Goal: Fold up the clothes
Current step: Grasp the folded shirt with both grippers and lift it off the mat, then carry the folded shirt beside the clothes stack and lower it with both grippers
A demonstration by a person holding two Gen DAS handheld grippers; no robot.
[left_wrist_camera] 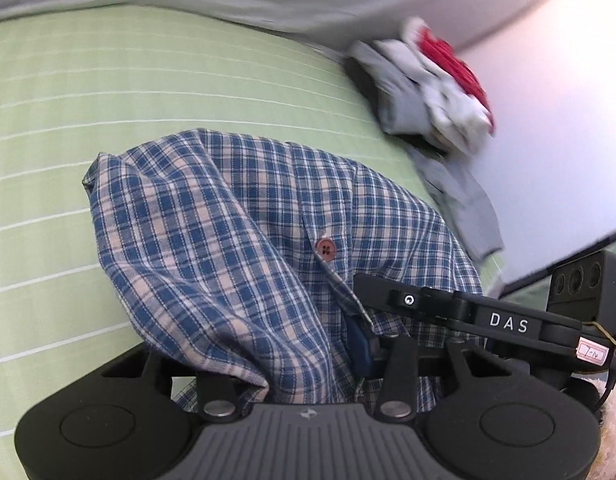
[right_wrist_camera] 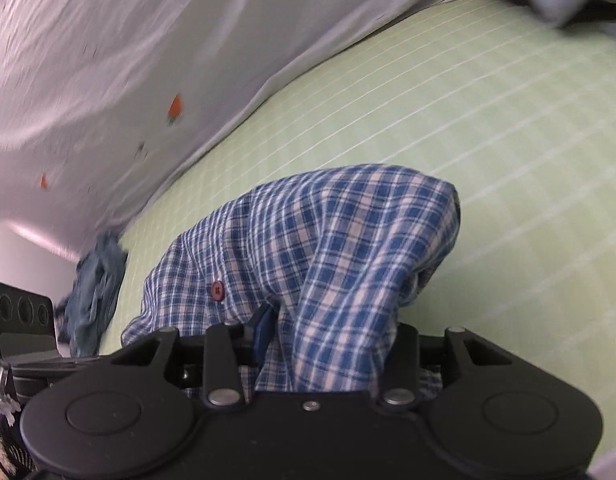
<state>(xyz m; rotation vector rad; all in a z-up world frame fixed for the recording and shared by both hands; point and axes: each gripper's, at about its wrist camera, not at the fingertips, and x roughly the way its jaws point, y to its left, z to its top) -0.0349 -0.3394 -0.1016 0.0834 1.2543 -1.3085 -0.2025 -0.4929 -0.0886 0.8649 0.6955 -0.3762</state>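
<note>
Left gripper (left_wrist_camera: 308,364): jaws partly closed, pinching a bunched fold of the plaid shirt (left_wrist_camera: 236,240); cloth drapes forward over the fingers and hides the pads.
Right gripper (right_wrist_camera: 308,344): jaws likewise partly closed on the same shirt (right_wrist_camera: 327,240), one blue pad (right_wrist_camera: 264,332) showing beside the cloth.
Shirt position: gathered between both grippers, billowing above the green striped sheet (left_wrist_camera: 88,92); whether its far edge touches the sheet cannot be told.
Risk, slip: each grip looks to hold several bunched layers, so a quick pull could free a layer and drop one side.
Risk, skewed fold: the button (left_wrist_camera: 325,249) placket sits off-centre between the two holds, so the crease may land crooked.
Risk, snag: the heap of red and white clothes (left_wrist_camera: 431,84) and the denim piece (right_wrist_camera: 94,292) lie near the sheet's edge; a wide sweep could drag them in.
</note>
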